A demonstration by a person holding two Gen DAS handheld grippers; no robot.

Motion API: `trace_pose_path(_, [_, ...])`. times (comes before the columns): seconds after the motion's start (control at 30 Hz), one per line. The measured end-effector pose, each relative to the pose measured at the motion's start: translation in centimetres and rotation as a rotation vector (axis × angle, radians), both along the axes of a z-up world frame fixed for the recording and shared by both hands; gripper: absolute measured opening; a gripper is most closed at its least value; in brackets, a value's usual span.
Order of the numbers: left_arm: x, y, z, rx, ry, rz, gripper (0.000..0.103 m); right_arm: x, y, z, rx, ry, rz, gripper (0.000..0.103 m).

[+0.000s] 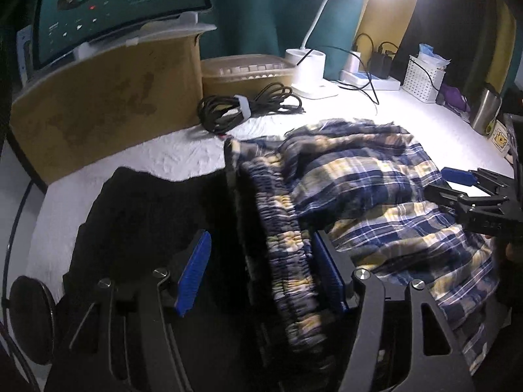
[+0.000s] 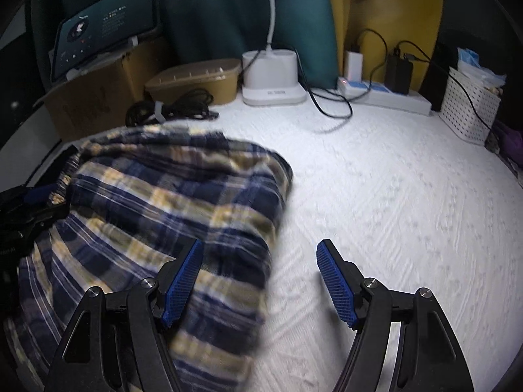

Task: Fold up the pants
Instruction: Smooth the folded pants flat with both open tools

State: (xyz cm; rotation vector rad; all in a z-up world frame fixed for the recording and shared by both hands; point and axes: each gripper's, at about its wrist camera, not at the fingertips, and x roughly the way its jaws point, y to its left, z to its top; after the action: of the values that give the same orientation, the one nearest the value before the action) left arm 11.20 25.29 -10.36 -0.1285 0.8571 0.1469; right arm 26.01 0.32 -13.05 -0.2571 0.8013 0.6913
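Pants (image 1: 359,196) bunched centre-right on white cover (image 2: 392,196), waistband between spread pads of left gripper (image 1: 261,277), unclamped; right gripper (image 2: 258,281) spread, holding nothing, straddling hem edge; risk: shallow bite slips, fold sags toward black garment (image 1: 147,212).

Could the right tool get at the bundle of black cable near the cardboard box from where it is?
Probably not directly: the plaid pants are heaped between the right tool and the black cable, so it would have to pass over them.

The plaid pants (image 2: 157,202) smear with motion blur along their right edge. Their lower part runs off the frame's bottom. Text on the screen (image 1: 114,6) is too small to read.
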Motion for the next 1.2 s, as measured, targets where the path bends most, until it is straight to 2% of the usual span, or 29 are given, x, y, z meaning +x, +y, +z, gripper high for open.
trace_pose_path(0.17, [-1.3, -0.6, 1.4, 0.001, -0.038, 0.005, 0.064, -1.1, -1.4, 0.3, -0.003, -0.012, -0.018, 0.074])
trace_pose_path(0.33, [-3.0, -2.3, 2.6, -0.02, -0.089, -0.046, 0.064, -2.5, -2.0, 0.6, 0.003, -0.019, -0.011, 0.074])
trace_pose_path(0.63, [-4.2, -2.9, 0.9, -0.03, -0.041, -0.031, 0.065, -5.6, -3.0, 0.3, -0.002, -0.019, 0.017, 0.074])
trace_pose_path(0.93, [-5.3, -2.7, 0.0, -0.012, -0.029, -0.024, 0.065, -7.0, -4.6, -0.6, -0.017, -0.013, 0.006, 0.074])
trace_pose_path(1.2, [-5.8, -3.0, -0.2, 0.049, -0.022, -0.002, 0.069, -7.5, -6.0, -0.8, -0.017, -0.008, 0.004, 0.074])
